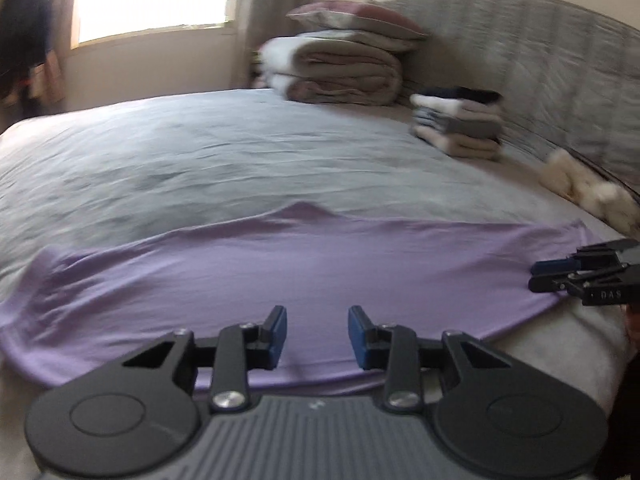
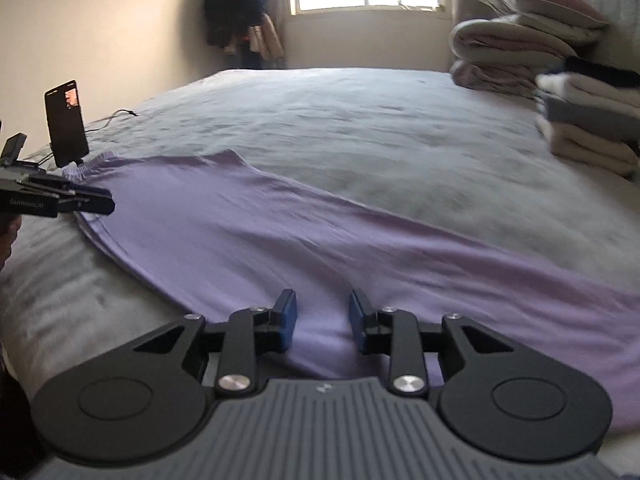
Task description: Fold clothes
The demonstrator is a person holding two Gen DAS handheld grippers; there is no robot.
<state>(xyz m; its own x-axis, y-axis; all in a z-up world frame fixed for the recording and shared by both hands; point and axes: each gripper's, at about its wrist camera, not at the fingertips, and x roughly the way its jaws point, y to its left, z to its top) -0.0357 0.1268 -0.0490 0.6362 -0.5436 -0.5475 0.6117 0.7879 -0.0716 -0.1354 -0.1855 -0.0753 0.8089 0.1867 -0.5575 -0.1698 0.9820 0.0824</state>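
A lilac garment (image 1: 280, 264) lies spread flat across the near part of the grey bed (image 1: 200, 152). In the left wrist view my left gripper (image 1: 317, 334) hovers open over the garment's near hem, with nothing between its blue pads. The right gripper (image 1: 534, 276) enters from the right edge, at the garment's right end. In the right wrist view the garment (image 2: 280, 232) runs from the left towards the lower right. There my right gripper (image 2: 323, 316) is open above its near edge and holds nothing. The left gripper (image 2: 108, 204) shows at the left, over the garment's far corner.
A stack of folded clothes (image 1: 456, 124) sits at the back right by the padded headboard (image 1: 560, 60). Folded blankets with a pillow (image 1: 340, 68) lie behind it. A fluffy cream item (image 1: 584, 188) rests near the headboard. A phone on a stand (image 2: 66, 120) with a cable stands at the bed's left edge.
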